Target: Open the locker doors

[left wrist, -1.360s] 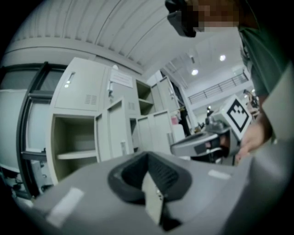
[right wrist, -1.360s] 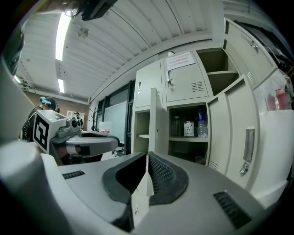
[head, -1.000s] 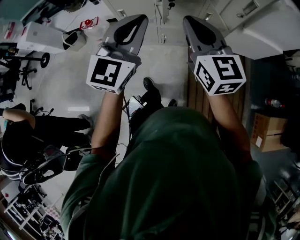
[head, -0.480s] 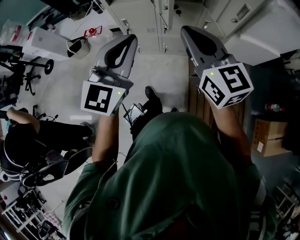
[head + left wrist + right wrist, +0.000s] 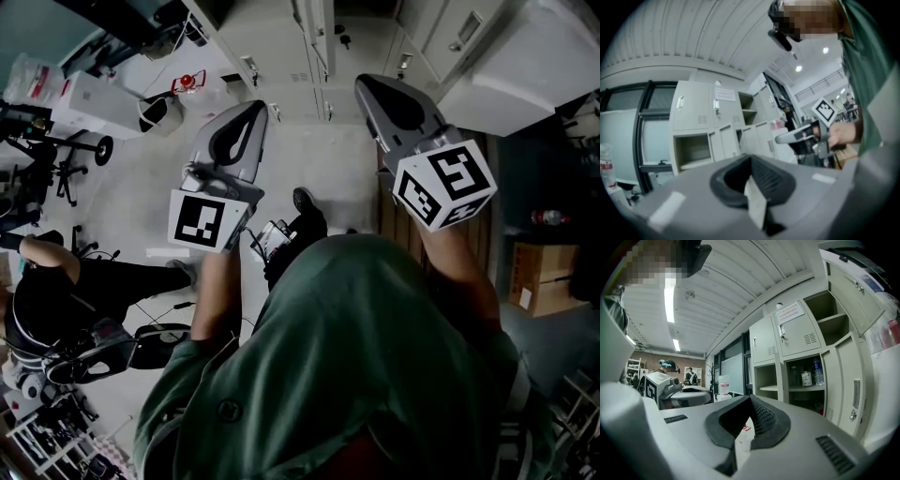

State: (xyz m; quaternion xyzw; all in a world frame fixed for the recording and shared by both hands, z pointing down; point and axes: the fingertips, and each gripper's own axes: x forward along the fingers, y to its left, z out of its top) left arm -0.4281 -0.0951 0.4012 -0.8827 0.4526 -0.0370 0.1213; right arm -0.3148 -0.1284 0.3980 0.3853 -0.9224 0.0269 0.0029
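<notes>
Standing in front of the bank of grey lockers, holding the left gripper and the right gripper up side by side, both pointing toward the lockers, both well short of them and touching no door. Pressing the left gripper's jaws together, the dark ribbed pads meeting at their tips with nothing between them. Pressing the right gripper's jaws together in the same way, likewise pinching nothing. Looking along the right gripper's jaws at several locker doors already standing open: an upper compartment showing one bare shelf, a lower compartment under it carrying a bottle with a small jar-like item just beside it, and an empty compartment next to that one. Showing a swung-out door just beside the lower compartment, on the side away from the empty one, and a white paper notice stuck on a shut door directly above the lower compartment. Looking along the left gripper's jaws at the same lockers, one low compartment gaping open beneath shut doors. Sharing the floor with a seated person in black, well back from the lockers on the left gripper's side, and a cardboard box, well back from the lockers on the right gripper's side.
</notes>
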